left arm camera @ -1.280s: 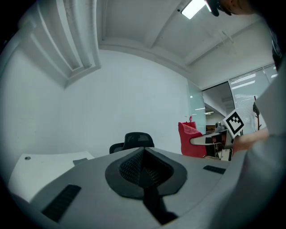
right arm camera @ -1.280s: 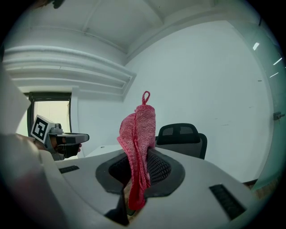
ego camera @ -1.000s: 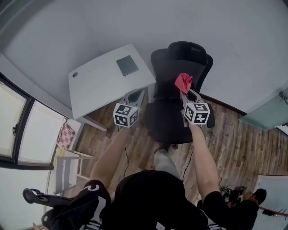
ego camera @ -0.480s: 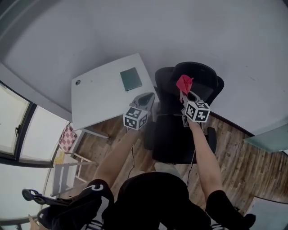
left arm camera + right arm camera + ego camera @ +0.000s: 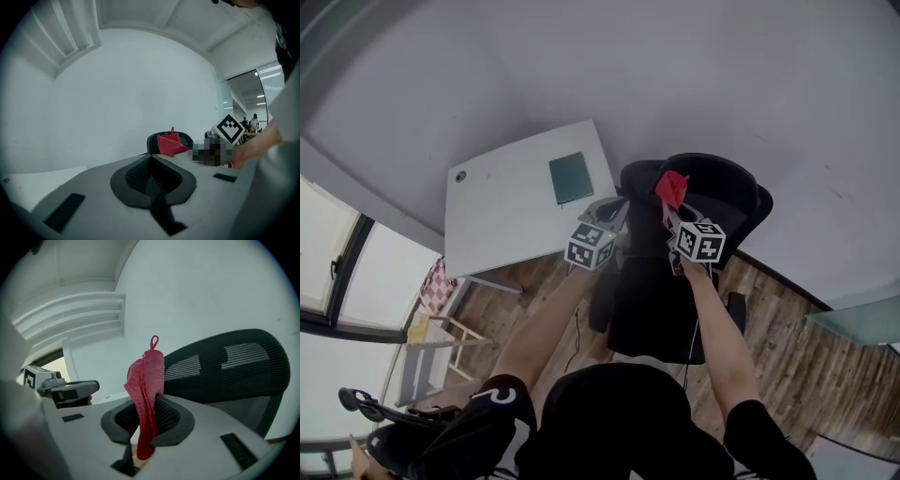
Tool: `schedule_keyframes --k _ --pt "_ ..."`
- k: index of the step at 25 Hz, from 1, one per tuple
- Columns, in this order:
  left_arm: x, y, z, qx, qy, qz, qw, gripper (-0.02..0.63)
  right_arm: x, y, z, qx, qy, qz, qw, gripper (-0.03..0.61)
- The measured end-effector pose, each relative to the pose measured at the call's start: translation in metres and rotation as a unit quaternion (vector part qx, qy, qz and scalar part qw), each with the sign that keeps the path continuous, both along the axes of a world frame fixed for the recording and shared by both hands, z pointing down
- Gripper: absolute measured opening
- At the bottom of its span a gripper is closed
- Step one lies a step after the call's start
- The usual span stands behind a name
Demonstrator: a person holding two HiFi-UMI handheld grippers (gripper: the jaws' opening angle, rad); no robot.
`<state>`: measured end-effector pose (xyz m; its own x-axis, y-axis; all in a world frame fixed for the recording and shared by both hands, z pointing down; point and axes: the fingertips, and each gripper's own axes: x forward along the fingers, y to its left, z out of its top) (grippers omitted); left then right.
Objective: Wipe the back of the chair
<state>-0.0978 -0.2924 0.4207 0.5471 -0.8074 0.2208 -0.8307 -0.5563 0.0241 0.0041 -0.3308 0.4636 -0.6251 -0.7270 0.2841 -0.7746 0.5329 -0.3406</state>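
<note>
A black office chair (image 5: 661, 291) stands against the wall, and its mesh back (image 5: 727, 192) faces me. My right gripper (image 5: 667, 208) is shut on a red cloth (image 5: 672, 187), which it holds up beside the left part of the chair back. In the right gripper view the red cloth (image 5: 146, 385) stands up between the jaws of the right gripper (image 5: 145, 414), with the mesh back (image 5: 234, 364) just behind it. My left gripper (image 5: 612, 212) hovers left of the chair. The left gripper (image 5: 152, 177) is shut with nothing in it. It looks at the red cloth (image 5: 169, 144).
A white desk (image 5: 511, 211) with a dark green notebook (image 5: 570, 178) stands just left of the chair. A grey wall (image 5: 694, 84) runs behind both. Wooden floor (image 5: 787, 347) lies to the right, and windows (image 5: 337, 272) are at far left.
Both grippers have moved forward towards the chair back. The red cloth has shifted left, and it is now at the left upper part of the back. The view has closed in on the chair.
</note>
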Motion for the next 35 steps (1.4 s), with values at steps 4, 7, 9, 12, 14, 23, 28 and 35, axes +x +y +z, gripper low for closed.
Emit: schedule_keyframes --k 4,7,9,12,14,23,28,35 --pt "-0.004 -0.014 0.002 -0.001 -0.011 -0.008 0.9999 0.025 -0.002 -0.016 0.009 -0.011 0.006 -0.006 1.0 0.058" --pt "-0.006 -0.023 0.004 -0.002 -0.019 -0.021 0.9996 0.025 -0.001 -0.031 0.016 -0.01 0.014 -0.002 1.0 0.058" --pt "-0.004 -0.029 0.008 -0.008 -0.022 -0.024 0.9994 0.025 0.002 -0.04 0.019 -0.013 0.018 0.003 1.0 0.058" --pt "0.005 -0.037 0.009 -0.009 -0.023 -0.019 0.9995 0.025 0.011 -0.054 0.022 -0.015 0.032 0.018 0.999 0.058" --pt "0.012 -0.042 0.009 -0.011 -0.023 -0.014 0.9996 0.025 0.019 -0.059 0.023 -0.017 0.04 0.025 0.999 0.06" --pt "0.056 -0.067 0.008 -0.018 -0.019 0.02 0.9995 0.025 0.086 -0.08 0.021 -0.028 0.034 0.106 0.993 0.069" --pt "0.087 -0.07 0.006 -0.019 -0.016 0.048 0.9985 0.025 0.131 -0.081 0.017 -0.026 0.043 0.155 0.987 0.075" --pt "0.102 -0.064 0.009 -0.025 -0.006 0.069 0.9973 0.025 0.194 -0.068 0.011 -0.025 0.066 0.232 0.97 0.078"
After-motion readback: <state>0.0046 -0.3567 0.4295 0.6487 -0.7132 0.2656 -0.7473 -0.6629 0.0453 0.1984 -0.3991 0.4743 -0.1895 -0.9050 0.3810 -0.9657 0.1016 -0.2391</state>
